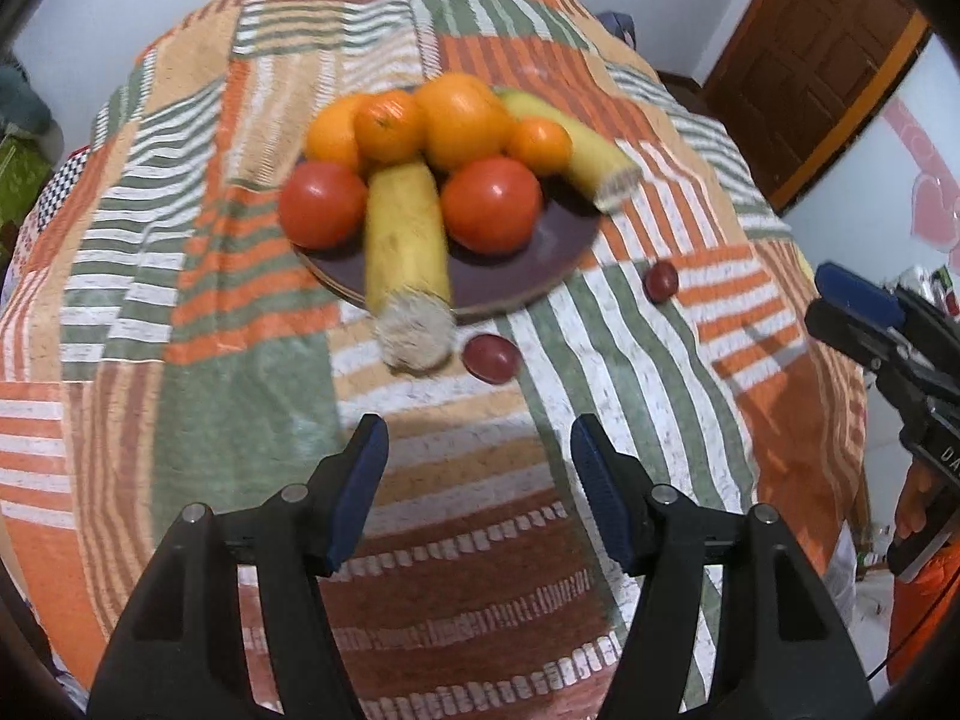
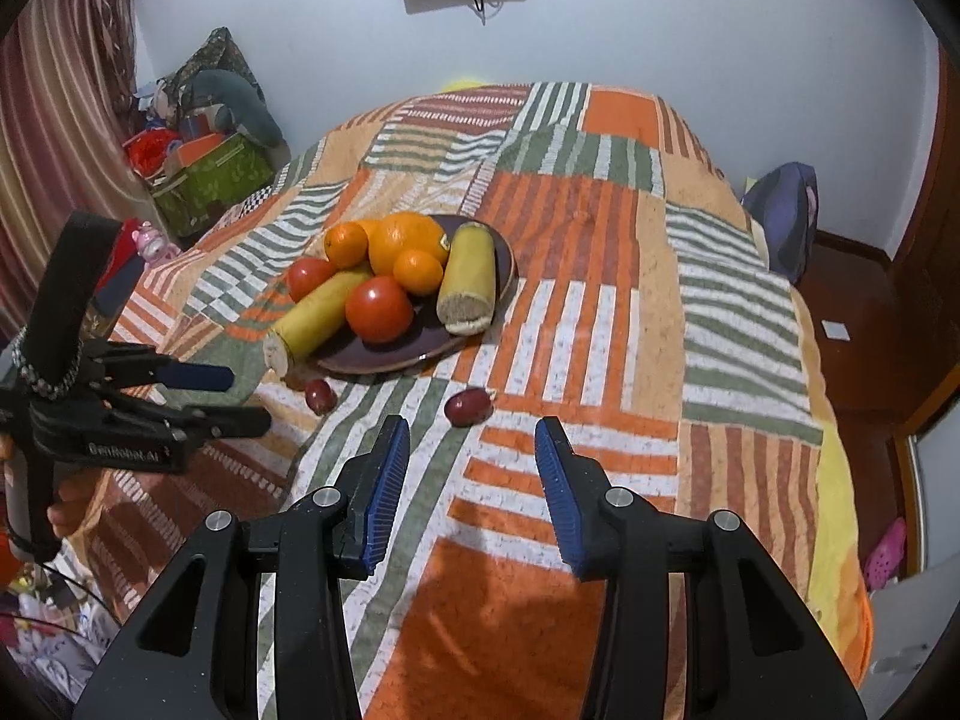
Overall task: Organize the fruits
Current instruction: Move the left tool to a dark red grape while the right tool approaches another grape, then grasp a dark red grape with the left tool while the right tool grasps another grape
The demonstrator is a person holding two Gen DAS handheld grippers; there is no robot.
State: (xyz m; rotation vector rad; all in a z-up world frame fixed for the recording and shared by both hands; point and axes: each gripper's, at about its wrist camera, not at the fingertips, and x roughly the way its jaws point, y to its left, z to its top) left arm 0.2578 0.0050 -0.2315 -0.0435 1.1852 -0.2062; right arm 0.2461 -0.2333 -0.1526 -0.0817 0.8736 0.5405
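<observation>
Two small dark-red fruits [image 1: 491, 357] [image 2: 469, 405] lie loose on the bed [image 2: 600, 228] just off the near rim of the brown plate [image 1: 540, 264] heaped with oranges, tomatoes and yellow pieces. Left tongs [image 1: 479, 450] and right tongs [image 2: 474, 450] hover empty, jaws apart, each with a fruit straight ahead. Striped patchwork cover, white bedroom walls.
</observation>
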